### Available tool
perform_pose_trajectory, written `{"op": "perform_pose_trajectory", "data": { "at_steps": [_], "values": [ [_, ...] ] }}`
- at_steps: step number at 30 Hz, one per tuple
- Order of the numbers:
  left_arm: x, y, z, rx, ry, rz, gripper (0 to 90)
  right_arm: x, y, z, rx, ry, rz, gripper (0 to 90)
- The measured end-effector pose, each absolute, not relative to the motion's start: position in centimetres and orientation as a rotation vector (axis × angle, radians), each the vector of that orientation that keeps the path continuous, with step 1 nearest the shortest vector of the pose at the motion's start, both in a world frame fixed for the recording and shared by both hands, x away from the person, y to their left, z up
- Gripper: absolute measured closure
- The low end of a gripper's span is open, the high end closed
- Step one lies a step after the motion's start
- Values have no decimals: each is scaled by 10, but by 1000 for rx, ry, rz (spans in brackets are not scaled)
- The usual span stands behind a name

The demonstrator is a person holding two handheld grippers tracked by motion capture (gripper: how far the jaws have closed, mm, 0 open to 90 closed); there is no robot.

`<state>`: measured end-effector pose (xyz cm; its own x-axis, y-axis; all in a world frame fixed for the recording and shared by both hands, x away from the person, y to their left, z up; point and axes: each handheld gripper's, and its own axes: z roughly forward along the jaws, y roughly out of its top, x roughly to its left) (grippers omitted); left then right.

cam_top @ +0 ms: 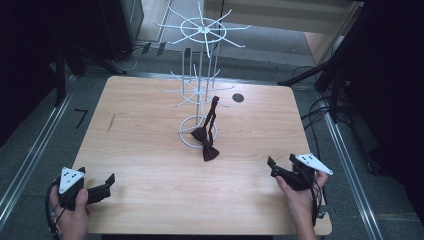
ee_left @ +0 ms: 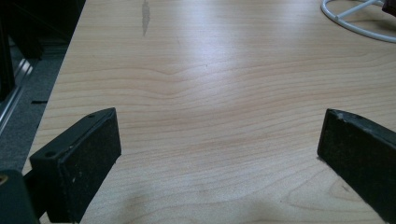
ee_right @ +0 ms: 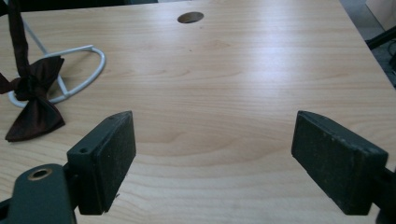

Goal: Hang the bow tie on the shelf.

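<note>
The left tongs (cam_top: 100, 187) sit at the tabletop's near left corner, the right tongs (cam_top: 280, 167) near its right edge; both are hand-held, jaws spread wide, gripping nothing.

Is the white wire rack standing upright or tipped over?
Upright: the white wire rack stands on its ring base on the table, pole vertical.

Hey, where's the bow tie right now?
In the high view, the dark bow tie lies mid-table, draped over the front of the white wire rack's ring base, its strap running up a rack arm.
</note>
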<state>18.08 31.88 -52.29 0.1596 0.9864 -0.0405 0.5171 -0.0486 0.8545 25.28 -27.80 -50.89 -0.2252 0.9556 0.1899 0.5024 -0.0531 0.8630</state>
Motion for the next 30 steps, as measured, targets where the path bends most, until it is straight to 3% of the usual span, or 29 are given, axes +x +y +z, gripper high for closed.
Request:
{"op": "perform_pose_trajectory", "data": {
  "at_steps": [30],
  "values": [
    [181, 322, -523, 1638, 1472, 766, 1, 196, -388, -539, 1722, 1576, 1130, 139]
  ]
}}
